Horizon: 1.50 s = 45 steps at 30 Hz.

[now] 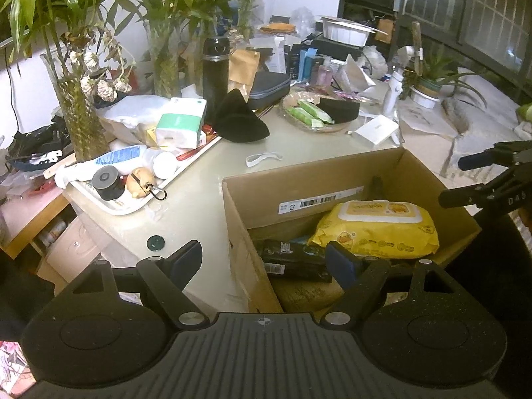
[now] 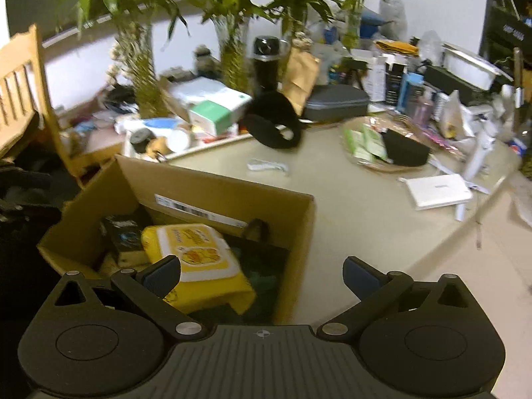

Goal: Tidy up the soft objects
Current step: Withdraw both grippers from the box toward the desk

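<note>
Below, the left gripper (image 1: 264, 259) is hovering with its fingers spread wide and holding nothing, straddling the near left wall of the cardboard box (image 1: 242, 232). Inside that box a yellow wipes pack (image 1: 375, 229) is lying beside a dark packet (image 1: 292, 259). The right gripper (image 2: 262, 276) is likewise gaping empty over the box's near right corner. Beyond the box, a white elastic band (image 1: 264, 159) and a black hat (image 1: 241, 119) are resting on the table (image 1: 199, 206).
</note>
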### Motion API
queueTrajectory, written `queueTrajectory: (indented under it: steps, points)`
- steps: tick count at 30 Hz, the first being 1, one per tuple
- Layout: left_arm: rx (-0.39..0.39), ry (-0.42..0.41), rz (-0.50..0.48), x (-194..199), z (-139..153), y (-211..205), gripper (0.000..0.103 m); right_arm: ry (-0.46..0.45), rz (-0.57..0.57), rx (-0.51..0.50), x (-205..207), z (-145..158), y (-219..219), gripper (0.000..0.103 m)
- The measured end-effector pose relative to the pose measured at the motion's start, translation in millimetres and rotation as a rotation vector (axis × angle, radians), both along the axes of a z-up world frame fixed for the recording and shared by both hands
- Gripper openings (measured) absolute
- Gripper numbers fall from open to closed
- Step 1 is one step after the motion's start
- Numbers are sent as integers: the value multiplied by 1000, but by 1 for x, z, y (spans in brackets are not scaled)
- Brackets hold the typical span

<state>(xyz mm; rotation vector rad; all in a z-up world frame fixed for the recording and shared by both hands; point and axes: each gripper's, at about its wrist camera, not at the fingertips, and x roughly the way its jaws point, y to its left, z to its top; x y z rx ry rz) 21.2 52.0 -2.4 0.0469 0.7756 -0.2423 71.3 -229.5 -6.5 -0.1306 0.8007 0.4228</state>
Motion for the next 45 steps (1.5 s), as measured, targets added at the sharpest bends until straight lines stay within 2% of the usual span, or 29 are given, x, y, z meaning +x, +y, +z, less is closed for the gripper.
queueTrajectory:
  steps: [4, 11, 16, 21, 45]
  points:
    - [-1, 6, -6, 4, 1, -1, 81, 8, -26, -63, 0, 4, 5, 103]
    - [3, -13, -30, 4, 3, -4, 81, 9, -42, -93, 3, 6, 7, 103]
    - [-52, -39, -95, 3, 7, -6, 81, 6, -49, -69, 5, 7, 4, 103]
    - [-41, -65, -126, 2, 10, -14, 81, -1, -48, -33, 7, 7, -3, 103]
    - [-40, -106, -84, 29, 17, 4, 81, -115, -38, 20, 32, 24, -34, 103]
